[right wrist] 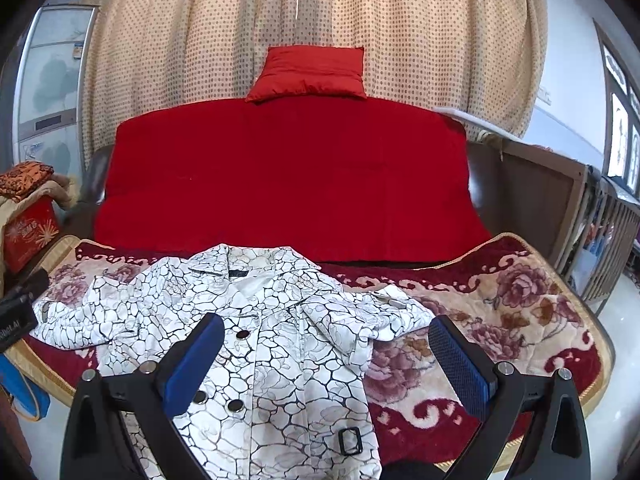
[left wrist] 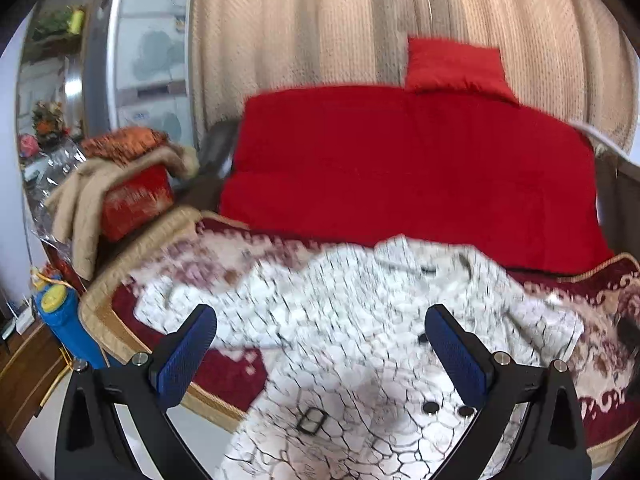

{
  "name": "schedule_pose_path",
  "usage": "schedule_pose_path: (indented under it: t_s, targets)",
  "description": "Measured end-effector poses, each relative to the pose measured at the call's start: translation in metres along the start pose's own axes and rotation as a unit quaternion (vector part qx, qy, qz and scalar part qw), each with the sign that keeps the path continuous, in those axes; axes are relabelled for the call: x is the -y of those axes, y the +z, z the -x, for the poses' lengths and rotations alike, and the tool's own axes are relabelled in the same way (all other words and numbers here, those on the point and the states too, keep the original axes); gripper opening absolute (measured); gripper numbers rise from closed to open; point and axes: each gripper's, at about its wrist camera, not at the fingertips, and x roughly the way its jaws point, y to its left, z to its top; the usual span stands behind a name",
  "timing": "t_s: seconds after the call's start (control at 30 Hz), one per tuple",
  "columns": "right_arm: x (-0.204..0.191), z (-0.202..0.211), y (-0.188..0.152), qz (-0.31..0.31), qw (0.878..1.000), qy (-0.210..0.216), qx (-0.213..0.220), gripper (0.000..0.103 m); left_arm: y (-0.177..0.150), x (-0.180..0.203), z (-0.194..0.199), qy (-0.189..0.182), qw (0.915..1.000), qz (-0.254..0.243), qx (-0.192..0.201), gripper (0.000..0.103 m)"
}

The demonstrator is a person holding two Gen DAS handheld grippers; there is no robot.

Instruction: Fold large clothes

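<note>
Both the left gripper (left wrist: 320,334) and the right gripper (right wrist: 326,340) hover with fingers spread wide, holding nothing, above a white crackle-patterned coat (right wrist: 280,344). The coat lies face up, collar away, on the floral blanket (right wrist: 520,312), hem over its near edge. Beyond lie a red quilt (right wrist: 288,176) and red cushion (right wrist: 310,72).

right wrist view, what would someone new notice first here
The white coat with its black crackle pattern lies spread, collar away from the camera, on the floral blanket, between the open right gripper fingers. Behind it a bright red cover drapes the sofa, with a red cushion propped against the dotted curtain.
</note>
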Motion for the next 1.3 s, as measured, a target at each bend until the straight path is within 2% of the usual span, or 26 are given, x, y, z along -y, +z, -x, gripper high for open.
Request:
schedule_pose_path:
  t_s: [0.1, 0.17, 0.23, 0.3, 0.33, 0.37, 0.43, 0.53, 0.57, 0.6, 0.63, 0.67, 0.7, 0.73, 0.77, 0.8, 0.87, 0.97, 1.07, 1.1, 1.13, 1.2, 1.3]
  targets:
    - [0.030, -0.035, -0.002, -0.043, 0.998, 0.046, -0.015, 0.103, -0.011, 0.004, -0.033, -0.013, 0.9984, -0.003, -0.055, 0.103]
    - [0.056, -0.068, -0.005, -0.089, 0.992, 0.077, -0.044, 0.103, -0.022, 0.003, -0.055, -0.015, 0.9958, -0.001, -0.091, 0.103]
    - [0.093, -0.110, -0.014, -0.156, 0.976, 0.120, -0.088, 0.103, -0.032, 0.002, -0.071, -0.014, 0.9931, 0.004, -0.117, 0.103]
    - [0.133, -0.149, -0.033, -0.260, 0.946, 0.150, -0.125, 0.103, -0.038, 0.001, -0.083, -0.013, 0.9909, 0.007, -0.134, 0.103]
    - [0.158, -0.175, -0.050, -0.336, 0.914, 0.172, -0.148, 0.103, -0.040, 0.001, -0.086, -0.014, 0.9902, 0.007, -0.139, 0.103]
    - [0.171, -0.192, -0.061, -0.378, 0.893, 0.187, -0.160, 0.103, -0.041, 0.001, -0.089, -0.013, 0.9898, 0.007, -0.142, 0.103]
    - [0.189, -0.233, -0.092, -0.468, 0.834, 0.219, -0.190, 0.103, -0.041, 0.001, -0.094, -0.010, 0.9892, 0.004, -0.146, 0.103]
    - [0.192, -0.275, -0.113, -0.538, 0.780, 0.240, -0.210, 0.103, -0.040, 0.007, -0.099, -0.013, 0.9884, -0.006, -0.151, 0.103]
    - [0.191, -0.287, -0.116, -0.551, 0.769, 0.246, -0.213, 0.101, -0.040, 0.009, -0.101, -0.014, 0.9883, -0.011, -0.151, 0.103]
    - [0.188, -0.296, -0.115, -0.556, 0.763, 0.253, -0.213, 0.100, -0.039, 0.010, -0.103, -0.014, 0.9882, -0.015, -0.152, 0.103]
    - [0.185, -0.310, -0.113, -0.559, 0.760, 0.247, -0.222, 0.092, -0.038, 0.011, -0.105, -0.015, 0.9882, -0.020, -0.151, 0.103]
    - [0.184, -0.318, -0.113, -0.561, 0.760, 0.231, -0.232, 0.084, -0.038, 0.012, -0.105, -0.015, 0.9882, -0.024, -0.151, 0.103]
    - [0.182, -0.327, -0.112, -0.562, 0.763, 0.211, -0.239, 0.081, -0.037, 0.012, -0.106, -0.014, 0.9882, -0.027, -0.150, 0.103]
    - [0.180, -0.329, -0.107, -0.557, 0.771, 0.206, -0.230, 0.070, -0.036, 0.010, -0.106, -0.013, 0.9887, -0.028, -0.147, 0.103]
    - [0.178, -0.331, -0.100, -0.546, 0.781, 0.210, -0.219, 0.040, -0.035, 0.008, -0.106, -0.011, 0.9893, -0.028, -0.143, 0.103]
    - [0.175, -0.331, -0.091, -0.529, 0.795, 0.208, -0.213, 0.027, -0.035, 0.005, -0.106, -0.008, 0.9897, -0.027, -0.140, 0.103]
    - [0.166, -0.319, -0.076, -0.491, 0.833, 0.175, -0.184, 0.018, -0.034, -0.003, -0.105, -0.004, 0.9905, -0.024, -0.135, 0.103]
    - [0.145, -0.292, -0.042, -0.432, 0.877, 0.173, -0.119, 0.017, -0.033, -0.013, -0.105, -0.001, 0.9912, -0.015, -0.131, 0.103]
    - [0.108, -0.255, -0.014, -0.354, 0.916, 0.185, -0.050, 0.017, -0.031, -0.023, -0.103, 0.002, 0.9920, -0.003, -0.126, 0.103]
    - [0.090, -0.249, -0.013, -0.329, 0.924, 0.192, -0.038, 0.017, -0.031, -0.027, -0.103, 0.003, 0.9921, 0.001, -0.126, 0.103]
    - [0.068, -0.237, -0.002, -0.296, 0.931, 0.211, -0.022, 0.017, -0.031, -0.029, -0.103, 0.004, 0.9921, 0.003, -0.125, 0.103]
    - [0.037, -0.226, 0.008, -0.255, 0.936, 0.241, -0.014, 0.017, -0.030, -0.034, -0.102, 0.007, 0.9921, 0.008, -0.125, 0.103]
    - [-0.025, -0.217, 0.011, -0.184, 0.940, 0.286, -0.032, 0.017, -0.029, -0.043, -0.102, 0.017, 0.9920, 0.016, -0.124, 0.103]
